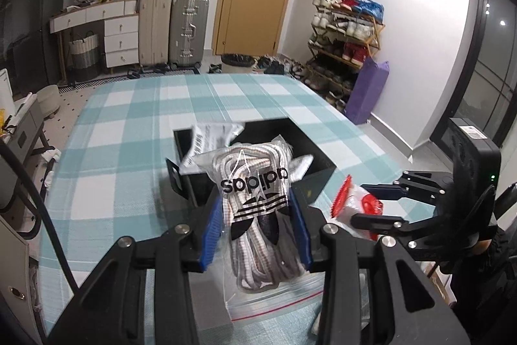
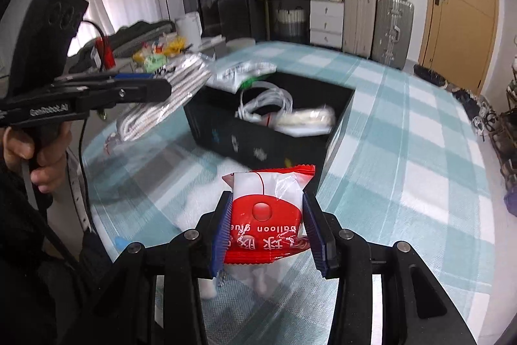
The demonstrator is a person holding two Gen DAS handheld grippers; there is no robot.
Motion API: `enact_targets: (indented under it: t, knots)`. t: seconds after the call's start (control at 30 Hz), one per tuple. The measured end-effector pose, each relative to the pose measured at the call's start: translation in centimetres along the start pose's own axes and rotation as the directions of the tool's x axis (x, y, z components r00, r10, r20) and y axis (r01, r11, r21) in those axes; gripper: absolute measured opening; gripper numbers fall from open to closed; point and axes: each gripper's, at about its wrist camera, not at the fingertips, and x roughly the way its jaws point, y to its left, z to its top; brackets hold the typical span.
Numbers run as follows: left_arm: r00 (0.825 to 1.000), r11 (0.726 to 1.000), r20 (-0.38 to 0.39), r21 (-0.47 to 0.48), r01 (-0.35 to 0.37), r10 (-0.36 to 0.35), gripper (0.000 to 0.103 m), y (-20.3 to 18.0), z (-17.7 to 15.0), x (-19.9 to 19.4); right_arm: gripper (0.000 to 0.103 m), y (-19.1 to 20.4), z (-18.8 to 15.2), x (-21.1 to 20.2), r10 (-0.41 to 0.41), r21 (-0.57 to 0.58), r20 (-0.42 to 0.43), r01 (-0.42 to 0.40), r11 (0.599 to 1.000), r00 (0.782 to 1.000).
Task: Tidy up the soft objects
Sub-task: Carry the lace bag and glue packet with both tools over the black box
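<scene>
Both hands are loaded over the bed (image 1: 113, 131), with its teal checked cover. The left gripper (image 1: 257, 228) is clamped on a clear adidas bag of grey-and-white laces (image 1: 255, 215), held up just short of the black box (image 1: 310, 147) that sits on the middle of the bed. The right gripper (image 2: 266, 228) squeezes a red-and-white balloon glue packet (image 2: 269, 209) by its lower half, also on the near side of the box and clear of the cover.

The box already holds a coil of white cable (image 2: 268, 105) and some pale packets, one of them hanging over the far-left rim. My worry is the lace bag: its film looks slippery and much of the bundle sags below the blue pads, so it could slide out before reaching the opening. With both grippers heading for one opening, they could bump each other or knock the box askew on the soft cover.
</scene>
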Motion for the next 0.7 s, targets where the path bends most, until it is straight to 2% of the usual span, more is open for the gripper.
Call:
enact_targets:
  t: [0.23, 0.7]
  knots:
    - [0.999, 1.0, 0.045, -0.004, -0.028, 0.029, 0.038, 0.9, 1.6, -0.4, 0.043, -0.2, 2.1, -1.4, -0.009, 0.014, 0.085, 0.008, 1.0, 0.996]
    - [0.995, 0.997, 0.073, -0.026, -0.072, 0.073, 0.038, 2.5, 3.5, 1.3, 0.043, -0.4, 4.5, 0.1, -0.032, 0.021, 0.123, 0.03, 0.999, 0.992]
